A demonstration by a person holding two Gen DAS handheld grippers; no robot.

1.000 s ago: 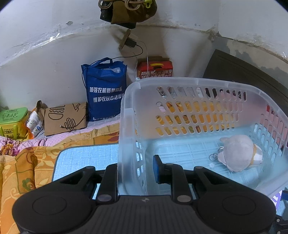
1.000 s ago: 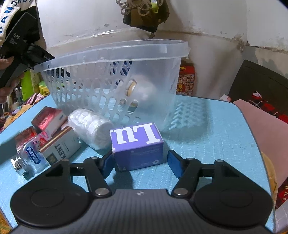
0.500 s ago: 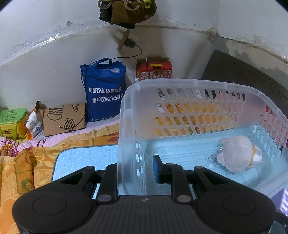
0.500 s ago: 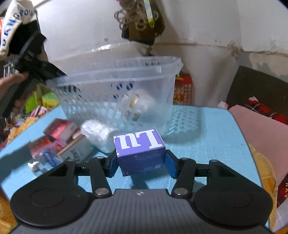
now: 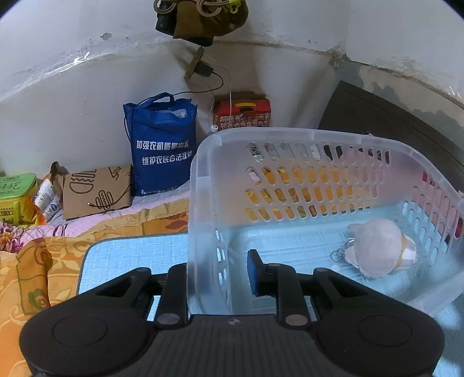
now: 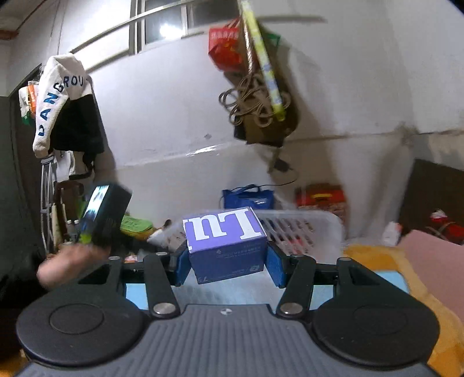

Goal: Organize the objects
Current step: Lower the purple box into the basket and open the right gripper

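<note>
The left gripper (image 5: 216,271) is clamped on the near wall of a clear plastic basket (image 5: 313,139), one finger outside the wall and the blue-padded one inside, drawn as tight as they go. The basket sits on a pale blue mat (image 5: 130,255) over the counter, and a pinkish plush toy (image 5: 380,250) with a small chain lies on its floor toward the far right corner.

The right gripper (image 6: 227,261) holds a purple box (image 6: 226,243) printed with large white letters; its blue pads press both side faces, the fingers about half spread, and the box hangs clear of the mat with the basket (image 6: 304,229) just behind it. At the left of that view a person's hand (image 6: 69,261), blurred, grips the handle of the other tool.

Clutter crowds the space beyond the basket: a blue tote bag (image 5: 162,148) with white lettering, a red carton (image 5: 242,114) against the wall, a brown paper bag (image 5: 95,192), a green tin (image 5: 16,191), and yellow patterned bedding (image 5: 37,261) along the mat's left edge. A dark bundle with coiled cord (image 5: 200,17) hangs overhead on the wall.
</note>
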